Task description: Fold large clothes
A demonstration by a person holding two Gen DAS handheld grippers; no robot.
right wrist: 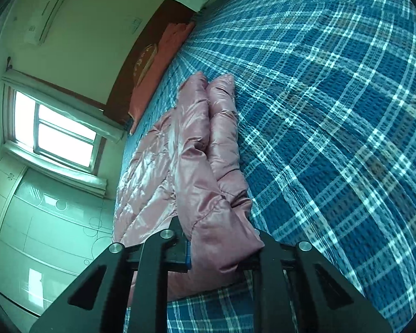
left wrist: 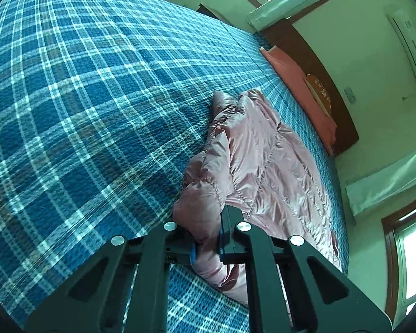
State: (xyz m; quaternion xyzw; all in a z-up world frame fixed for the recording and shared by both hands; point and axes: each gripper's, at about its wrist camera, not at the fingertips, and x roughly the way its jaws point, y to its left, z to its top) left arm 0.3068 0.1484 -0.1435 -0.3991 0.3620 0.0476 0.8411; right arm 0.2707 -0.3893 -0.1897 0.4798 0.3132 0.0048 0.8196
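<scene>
A shiny pink quilted down jacket (left wrist: 263, 161) lies on a bed with a blue plaid cover (left wrist: 83, 97). In the left wrist view my left gripper (left wrist: 206, 245) is shut on a bunched fold of the jacket's near edge, fabric bulging between its black fingers. In the right wrist view the jacket (right wrist: 185, 144) stretches away with two sleeves side by side on top. My right gripper (right wrist: 222, 252) is shut on a thick fold of the jacket's near end, which hides the right finger's tip. The plaid cover (right wrist: 332, 111) fills the right side.
A salmon pillow (left wrist: 299, 88) lies against the dark wooden headboard (left wrist: 327, 83) beyond the jacket. A bright window (right wrist: 58, 133) and white cabinets (right wrist: 41, 236) stand past the bed's edge. An air conditioner (right wrist: 47, 11) hangs on the wall.
</scene>
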